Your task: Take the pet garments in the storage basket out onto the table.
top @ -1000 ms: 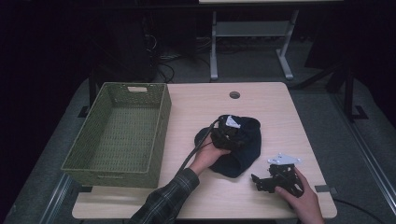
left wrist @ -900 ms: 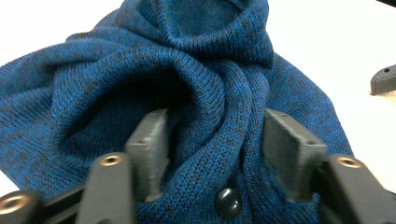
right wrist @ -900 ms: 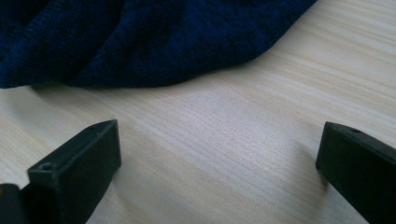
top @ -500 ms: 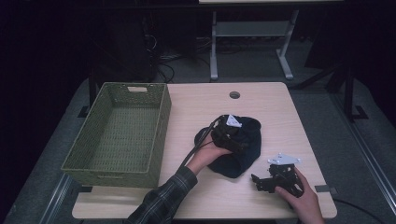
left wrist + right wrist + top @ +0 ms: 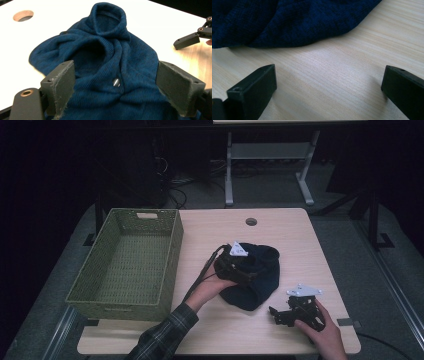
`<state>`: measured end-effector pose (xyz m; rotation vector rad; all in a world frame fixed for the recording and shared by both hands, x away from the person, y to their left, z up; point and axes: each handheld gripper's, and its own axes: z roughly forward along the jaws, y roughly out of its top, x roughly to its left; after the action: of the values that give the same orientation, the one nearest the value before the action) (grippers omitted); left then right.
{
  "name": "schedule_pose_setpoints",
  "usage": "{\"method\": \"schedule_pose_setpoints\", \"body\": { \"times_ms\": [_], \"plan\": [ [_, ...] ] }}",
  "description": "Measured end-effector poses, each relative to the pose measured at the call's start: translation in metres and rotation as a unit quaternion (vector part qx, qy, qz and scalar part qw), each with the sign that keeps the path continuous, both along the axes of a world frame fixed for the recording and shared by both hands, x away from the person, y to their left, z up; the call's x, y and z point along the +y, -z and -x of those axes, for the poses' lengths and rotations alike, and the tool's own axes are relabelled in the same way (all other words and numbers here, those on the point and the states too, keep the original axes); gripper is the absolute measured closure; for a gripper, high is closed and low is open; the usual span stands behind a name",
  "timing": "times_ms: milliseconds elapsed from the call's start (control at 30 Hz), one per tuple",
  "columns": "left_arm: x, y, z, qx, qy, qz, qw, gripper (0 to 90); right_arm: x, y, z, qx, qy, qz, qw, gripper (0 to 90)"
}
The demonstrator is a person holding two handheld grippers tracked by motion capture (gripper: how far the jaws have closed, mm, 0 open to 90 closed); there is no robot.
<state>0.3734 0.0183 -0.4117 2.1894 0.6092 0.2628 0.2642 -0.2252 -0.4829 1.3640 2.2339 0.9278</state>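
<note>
From above, the blue sweater (image 5: 257, 277) lies bunched right of the counter (image 5: 280, 227) centre, collar towards the far edge, the green basket (image 5: 127, 262) empty at the left edge; along my left tongs (image 5: 113, 83), just opened, released jaws straddle its buttoned front; my right tongs (image 5: 329, 85) gape over bare counter beside its hem.

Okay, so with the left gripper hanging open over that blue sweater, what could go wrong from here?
The left gripper has just opened above the bunched blue sweater. A grab now might catch a single fold, so the rest could drag across the table on the way to the green basket. A pad could also pinch the small metal button. The right gripper, open over bare wood, isn't steadying anything.
</note>
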Motion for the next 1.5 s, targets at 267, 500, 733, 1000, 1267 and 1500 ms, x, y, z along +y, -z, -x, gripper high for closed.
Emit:
{"method": "schedule_pose_setpoints", "body": {
  "times_ms": [267, 500, 733, 1000, 1267, 1500],
  "plan": [
    [0.021, -0.002, 0.010, 0.001, -0.012, 0.006, 0.9999, 15.9, 0.000, 0.000, 0.000, -0.001, -0.001, 0.001, 1.0000, 0.0],
    [0.035, 0.005, 0.024, 0.005, -0.017, 0.003, 0.9998, 15.5, 0.000, 0.000, 0.000, -0.001, -0.001, 0.001, 1.0000, 0.0],
    [0.048, 0.014, 0.041, 0.007, -0.019, -0.006, 0.9998, 15.0, 0.000, 0.000, 0.000, -0.001, -0.001, 0.001, 1.0000, 0.0],
    [0.061, 0.029, 0.063, 0.018, -0.019, -0.022, 0.9994, 14.2, 0.000, 0.000, 0.000, -0.001, -0.001, 0.001, 1.0000, 0.0],
    [0.071, 0.043, 0.083, 0.014, -0.022, -0.053, 0.9983, 13.3, 0.000, 0.000, 0.000, -0.001, -0.001, 0.001, 1.0000, 0.0],
    [0.080, 0.054, 0.086, 0.019, -0.034, -0.059, 0.9975, 13.0, 0.000, 0.000, 0.000, -0.001, -0.002, 0.001, 1.0000, 0.0]
  ]
}}
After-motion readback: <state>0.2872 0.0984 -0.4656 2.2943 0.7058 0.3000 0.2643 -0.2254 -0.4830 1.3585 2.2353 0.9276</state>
